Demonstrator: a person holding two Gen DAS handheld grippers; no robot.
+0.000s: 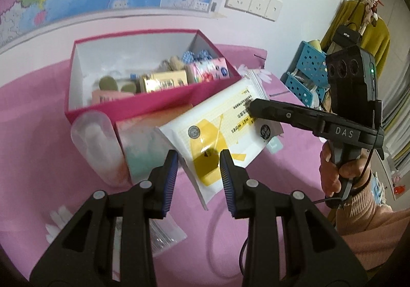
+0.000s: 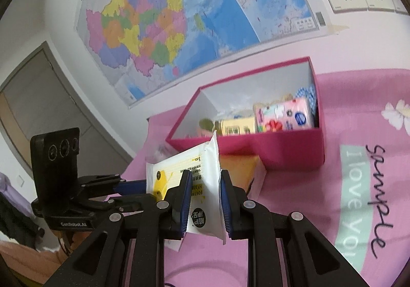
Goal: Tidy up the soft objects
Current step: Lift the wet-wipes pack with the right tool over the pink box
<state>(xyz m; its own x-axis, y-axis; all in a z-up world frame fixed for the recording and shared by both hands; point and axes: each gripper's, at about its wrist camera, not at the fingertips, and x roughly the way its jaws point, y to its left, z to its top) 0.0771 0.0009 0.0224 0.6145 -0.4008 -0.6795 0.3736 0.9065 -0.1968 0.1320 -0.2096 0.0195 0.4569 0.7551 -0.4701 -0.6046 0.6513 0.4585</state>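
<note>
Your right gripper (image 2: pixel 203 203) is clamped on one end of the wet wipes pack (image 1: pixel 220 130), held aloft just in front of the pink box (image 1: pixel 153 105). Left gripper (image 1: pixel 198 176) pinches the opposite end. Soft, floppy, slick film — grip the sealed ends, not the belly.

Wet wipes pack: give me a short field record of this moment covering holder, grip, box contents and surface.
item: white and yellow soft wet wipes pack
held by: right gripper, jaws shut on one end; left gripper, jaws shut on the other end
pack position: lifted, in front of the box
container: open magenta cardboard box, lidless
box contents: pink tissue pack, gold packet, other items unclear
surface: pink printed cloth
</note>
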